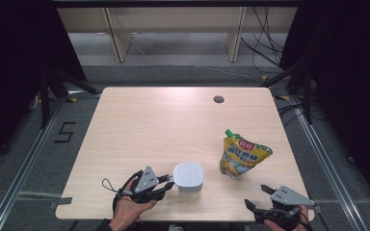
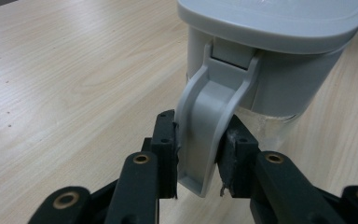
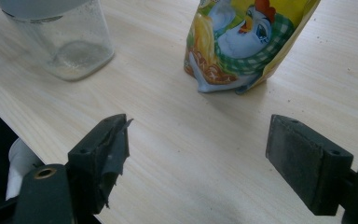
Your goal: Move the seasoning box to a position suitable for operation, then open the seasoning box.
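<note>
Pale wood covered the desk point(image 1: 173, 120), and dark curtains hung at both sides of the room. One jar point(image 1: 189, 179) stood near the front edge of the desk, a little left of the middle. It had a grey lid point(image 2: 279, 21) and a see-through bottom part. From the high view the lid hid most of the jar. In the right gripper view its top was cut off, and something pale lay at its bottom, too blurry to tell what.

A grey latch point(image 2: 205, 126) hung down from the lid on the jar's side. The left gripper point(image 1: 167, 185) had its jaws clamped on that latch, one on each side. The person's left hand point(image 1: 127, 209) held this gripper at the desk's front edge.

One yellow pouch point(image 1: 242, 156) with a green cap point(image 1: 229, 132) stood to the right of the jar, close by but not touching. A chicken picture showed on it. Its top was cut off in the right gripper view.

The right gripper point(image 1: 256, 196) sat at the front right corner, near the pouch, with its jaws wide apart and nothing between them. The hand holding it was cut off by the picture's bottom edge.

Lots of bare desk lay behind the jar and pouch. One small round hole point(image 1: 218, 99) sat near the far edge.
</note>
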`<state>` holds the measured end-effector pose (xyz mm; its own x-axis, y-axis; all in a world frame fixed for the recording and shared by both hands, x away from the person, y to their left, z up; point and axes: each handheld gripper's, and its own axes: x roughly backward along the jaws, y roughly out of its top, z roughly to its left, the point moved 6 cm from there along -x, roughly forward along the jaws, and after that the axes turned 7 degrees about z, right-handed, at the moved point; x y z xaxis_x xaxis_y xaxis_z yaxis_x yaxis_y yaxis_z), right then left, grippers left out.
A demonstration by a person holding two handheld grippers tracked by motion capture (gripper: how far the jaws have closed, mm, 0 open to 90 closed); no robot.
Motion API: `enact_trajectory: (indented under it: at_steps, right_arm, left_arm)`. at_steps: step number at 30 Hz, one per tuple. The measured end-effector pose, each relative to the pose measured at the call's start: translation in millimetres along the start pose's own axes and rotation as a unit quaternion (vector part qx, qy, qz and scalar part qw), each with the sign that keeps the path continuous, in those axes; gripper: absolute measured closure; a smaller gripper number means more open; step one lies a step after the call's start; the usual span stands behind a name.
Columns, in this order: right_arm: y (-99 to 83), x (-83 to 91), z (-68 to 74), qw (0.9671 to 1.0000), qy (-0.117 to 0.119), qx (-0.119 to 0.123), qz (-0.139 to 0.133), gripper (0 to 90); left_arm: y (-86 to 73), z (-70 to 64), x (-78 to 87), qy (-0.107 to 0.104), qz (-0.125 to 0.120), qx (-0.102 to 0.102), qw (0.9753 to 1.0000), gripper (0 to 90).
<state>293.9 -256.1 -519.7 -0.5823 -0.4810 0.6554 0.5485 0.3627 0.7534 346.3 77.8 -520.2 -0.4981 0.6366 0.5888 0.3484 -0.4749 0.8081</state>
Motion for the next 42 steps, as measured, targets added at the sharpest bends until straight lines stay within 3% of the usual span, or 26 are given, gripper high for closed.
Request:
enact_trajectory:
  at_steps: [6, 8, 9, 11, 12, 13, 14, 15, 16, 18, 20, 22, 24, 26, 27, 31, 32, 33, 34, 35, 36, 42]
  right_arm:
    - [-0.4, 0.5, 0.4, 1.0, -0.007, 0.002, 0.004, 22.0]
    - [-0.3, 0.5, 0.2, 1.0, -0.008, 0.002, 0.004, 22.1]
    - [-0.6, 0.4, -0.1, 1.0, -0.007, -0.001, 0.003, 22.0]
    - [-0.7, 0.3, -0.3, 1.0, -0.007, -0.002, 0.003, 22.0]
    - [-0.5, 0.1, -0.8, 1.0, -0.007, -0.002, 0.003, 22.0]
    - [-0.8, 0.2, 0.5, 0.9999, -0.007, -0.01, 0.004, 22.0]
    - [-0.8, 0.2, 0.5, 0.9999, -0.007, -0.01, 0.004, 22.0]
    - [-0.3, 0.1, -0.5, 0.9999, -0.011, 0.0, 0.003, 22.0]
    - [-0.5, 0.5, 0.0, 0.9999, -0.01, 0.002, 0.006, 22.0]
    - [-0.5, 0.4, 1.6, 0.9999, -0.008, -0.005, 0.005, 22.0]
    - [0.1, -0.2, 0.2, 1.0, -0.008, 0.004, 0.002, 22.0]
    - [0.3, -0.6, -1.0, 0.9999, -0.012, 0.009, 0.001, 21.9]
    - [0.1, -0.8, 0.4, 1.0, -0.006, 0.004, 0.003, 21.9]
    - [-0.1, -0.7, 1.7, 1.0, -0.006, -0.003, 0.004, 21.7]
    - [0.2, -1.0, 0.3, 0.9999, -0.006, 0.007, 0.004, 21.7]
    - [-0.5, -0.9, 0.2, 0.9999, -0.009, 0.007, 0.008, 21.6]
    - [0.2, -1.2, 0.5, 1.0, -0.007, 0.004, 0.003, 21.5]
    - [0.2, -1.2, 0.5, 1.0, -0.007, 0.004, 0.003, 21.5]
    - [0.5, -1.5, 0.5, 0.9999, -0.008, 0.005, 0.005, 21.5]
    - [0.5, -1.5, 0.5, 0.9999, -0.008, 0.005, 0.005, 21.5]
    - [0.6, -2.2, 1.7, 0.9999, -0.007, 0.006, 0.005, 21.5]
    - [0.4, -1.9, 2.1, 0.9999, -0.006, 0.005, 0.01, 21.5]
  left_arm:
    - [0.4, 3.5, -0.8, -0.003, 0.001, -0.004, 1.0, 69.8]
    - [0.7, 2.8, -1.5, -0.01, 0.0, 0.007, 0.9999, 69.6]
    - [0.8, 4.6, -1.0, -0.007, 0.001, -0.004, 1.0, 68.8]
    - [1.0, 4.3, -0.5, -0.017, 0.001, 0.004, 0.9998, 63.9]
    - [1.8, 2.9, -0.7, -0.026, -0.003, 0.02, 0.9995, 57.5]
    - [1.7, 7.0, 2.7, -0.032, 0.012, -0.005, 0.9994, 53.1]
    - [1.7, 7.0, 2.7, -0.032, 0.012, -0.005, 0.9994, 49.7]
    - [1.0, 6.9, 4.0, -0.034, 0.014, 0.008, 0.9993, 49.7]
    - [1.5, 8.9, 6.4, -0.03, 0.013, 0.007, 0.9994, 43.8]
    - [3.1, 9.1, 11.4, -0.04, 0.012, 0.011, 0.9991, 42.0]
    - [5.2, 7.8, 15.4, -0.046, 0.01, 0.014, 0.9988, 38.2]
    - [7.5, 7.8, 18.9, -0.047, 0.007, 0.004, 0.9989, 33.2]
    - [7.7, 6.1, 20.6, -0.047, 0.007, 0.018, 0.9987, 31.9]
    - [9.4, 5.3, 23.6, -0.056, 0.002, 0.012, 0.9984, 31.7]
    - [10.0, 4.0, 24.6, -0.054, -0.001, 0.024, 0.9983, 32.1]
    - [14.6, 3.0, 29.9, -0.05, -0.014, 0.024, 0.9984, 41.8]
    - [17.9, 1.9, 33.6, -0.045, -0.023, 0.029, 0.9983, 53.7]
    - [17.9, 1.9, 33.6, -0.045, -0.023, 0.029, 0.9983, 60.1]
    - [19.7, 3.4, 36.4, -0.035, -0.027, 0.013, 0.9989, 70.3]
    - [20.8, 3.9, 38.4, -0.03, -0.03, 0.013, 0.999, 70.3]
    - [23.9, 4.3, 41.1, -0.026, -0.043, 0.02, 0.9985, 80.0]
    - [29.1, 3.0, 45.2, -0.019, -0.045, 0.017, 0.9987, 89.0]
